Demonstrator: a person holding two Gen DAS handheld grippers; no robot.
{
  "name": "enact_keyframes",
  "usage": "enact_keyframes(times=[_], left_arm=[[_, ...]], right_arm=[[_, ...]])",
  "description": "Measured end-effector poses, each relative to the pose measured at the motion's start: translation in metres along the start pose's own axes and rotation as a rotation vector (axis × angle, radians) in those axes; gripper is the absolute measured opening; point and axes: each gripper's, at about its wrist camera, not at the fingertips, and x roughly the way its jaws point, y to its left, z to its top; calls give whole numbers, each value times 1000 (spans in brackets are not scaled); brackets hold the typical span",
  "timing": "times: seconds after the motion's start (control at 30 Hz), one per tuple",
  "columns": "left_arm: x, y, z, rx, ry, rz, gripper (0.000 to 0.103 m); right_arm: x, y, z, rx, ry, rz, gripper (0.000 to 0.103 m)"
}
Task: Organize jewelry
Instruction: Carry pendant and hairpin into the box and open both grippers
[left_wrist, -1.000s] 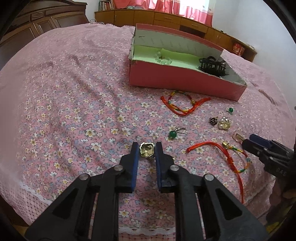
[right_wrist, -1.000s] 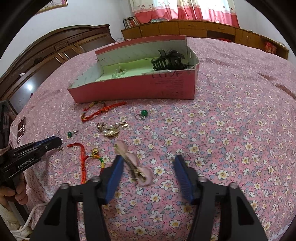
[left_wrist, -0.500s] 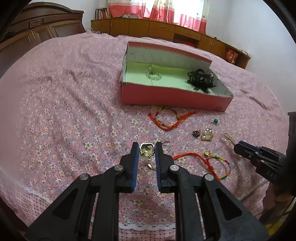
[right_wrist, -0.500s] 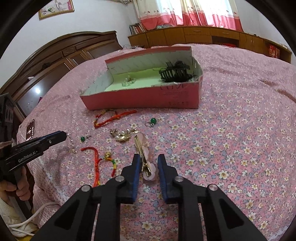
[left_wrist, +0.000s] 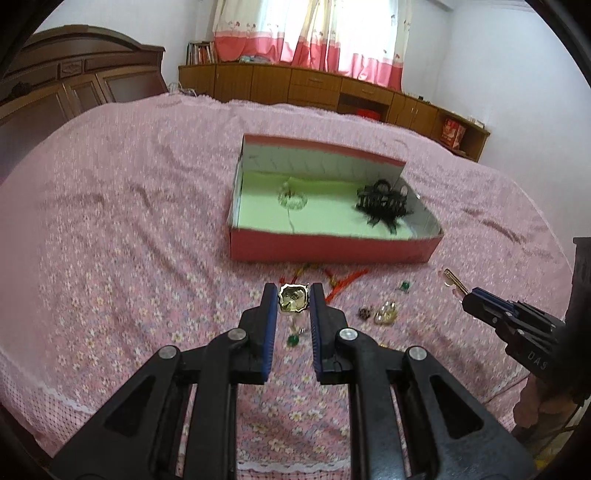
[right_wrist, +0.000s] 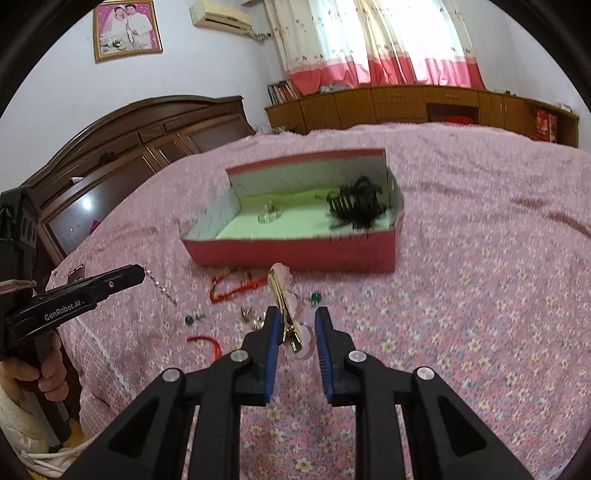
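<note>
Left gripper (left_wrist: 293, 300) clamped on a gold square brooch (left_wrist: 293, 298), right gripper (right_wrist: 296, 325) just closed on a gold flowered hair clip (right_wrist: 286, 314); both are best carried level over the red open cardboard box (left_wrist: 332, 245) before the jaws are parted.

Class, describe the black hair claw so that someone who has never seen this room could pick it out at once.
Start at the pink floral bedspread and find the open red box lying on it, lined in pale green. The hair claw sits at the box's right end in the left wrist view. It is the only black, toothed piece; the box's other item is small and clear.

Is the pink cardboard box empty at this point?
No. The pink cardboard box already holds a black claw hair clip and a clear beaded bracelet on its green lining.
</note>
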Motion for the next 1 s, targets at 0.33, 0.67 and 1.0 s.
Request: enact_keyframes(times=[0.33,0.67,1.0], left_arm=[[3,-9,25,13,-85,-25,9],[13,-19,55,60,-245,-1,9],[33,-20,78,62,-335,27,9]], right_arm=[[4,5,29,-32,-78,-2,21],[14,-1,64,-12,-181,-31,21],[30,-15,92,12,-252,-60,21]])
